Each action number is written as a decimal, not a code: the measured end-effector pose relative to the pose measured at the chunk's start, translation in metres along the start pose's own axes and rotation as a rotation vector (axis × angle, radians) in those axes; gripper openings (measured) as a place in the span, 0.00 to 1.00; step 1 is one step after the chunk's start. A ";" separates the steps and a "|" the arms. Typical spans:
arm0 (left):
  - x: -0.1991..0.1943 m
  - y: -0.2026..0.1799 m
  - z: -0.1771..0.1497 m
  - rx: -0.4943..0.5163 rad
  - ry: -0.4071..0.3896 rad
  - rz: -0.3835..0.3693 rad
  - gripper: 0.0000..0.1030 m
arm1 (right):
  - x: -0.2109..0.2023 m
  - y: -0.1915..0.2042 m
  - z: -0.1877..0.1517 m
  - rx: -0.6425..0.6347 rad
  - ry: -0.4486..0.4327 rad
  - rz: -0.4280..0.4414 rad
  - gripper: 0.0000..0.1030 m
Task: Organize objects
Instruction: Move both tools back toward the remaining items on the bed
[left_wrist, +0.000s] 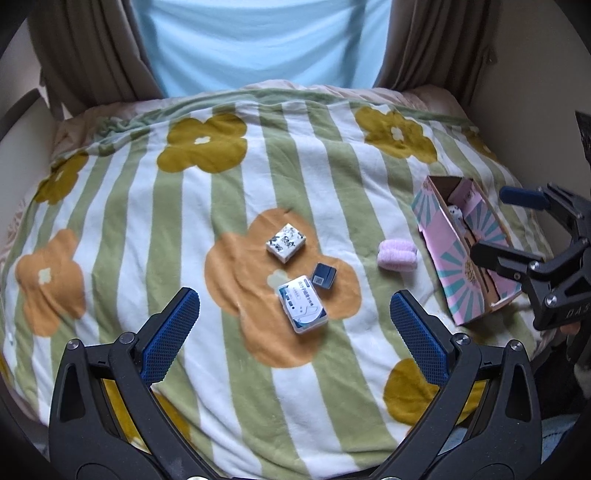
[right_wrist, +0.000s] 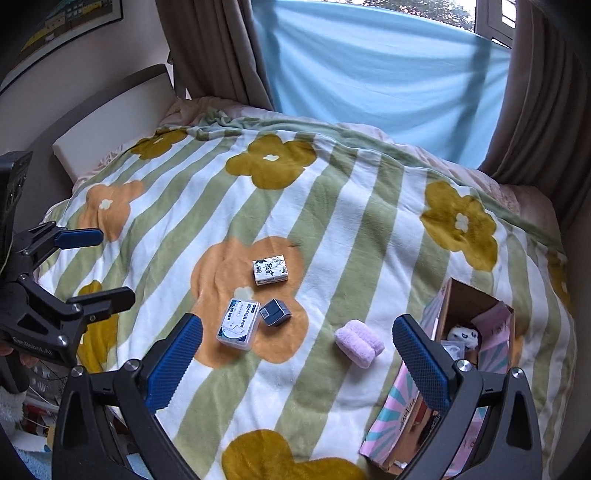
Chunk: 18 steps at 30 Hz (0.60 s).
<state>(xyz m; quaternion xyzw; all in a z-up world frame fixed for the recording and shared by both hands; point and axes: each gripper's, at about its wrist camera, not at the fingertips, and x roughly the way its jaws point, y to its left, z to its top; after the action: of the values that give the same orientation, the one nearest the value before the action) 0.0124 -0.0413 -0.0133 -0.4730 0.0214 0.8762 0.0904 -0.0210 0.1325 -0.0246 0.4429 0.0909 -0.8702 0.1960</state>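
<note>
Both hand-held grippers, left (left_wrist: 291, 317) and right (right_wrist: 297, 354), are hovering wide open, empty; box (right_wrist: 491, 354) partly filled, four items waiting on the bed (right_wrist: 332, 206)

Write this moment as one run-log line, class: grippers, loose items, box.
left gripper: open, empty | right gripper: open, empty | blanket: tissue pack, dark box, white case, pink roll | patterned box: open, partly filled

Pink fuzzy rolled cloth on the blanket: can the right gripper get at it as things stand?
Probably yes. The pink fuzzy rolled cloth lies alone on the striped flower blanket, ahead of the right gripper, whose jaws are open; nothing covers it.
</note>
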 end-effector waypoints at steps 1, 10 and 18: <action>0.005 0.000 -0.002 0.014 0.003 -0.004 1.00 | 0.006 0.000 -0.001 -0.007 -0.002 0.004 0.99; 0.085 0.000 -0.026 0.214 0.042 -0.062 1.00 | 0.077 0.006 -0.018 -0.092 -0.011 0.026 0.99; 0.175 -0.002 -0.052 0.400 0.086 -0.132 1.00 | 0.159 0.013 -0.041 -0.182 0.019 0.023 0.92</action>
<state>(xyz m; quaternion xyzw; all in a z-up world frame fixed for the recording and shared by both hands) -0.0383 -0.0213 -0.1875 -0.4829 0.1677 0.8256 0.2389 -0.0692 0.0928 -0.1769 0.4324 0.1664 -0.8518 0.2446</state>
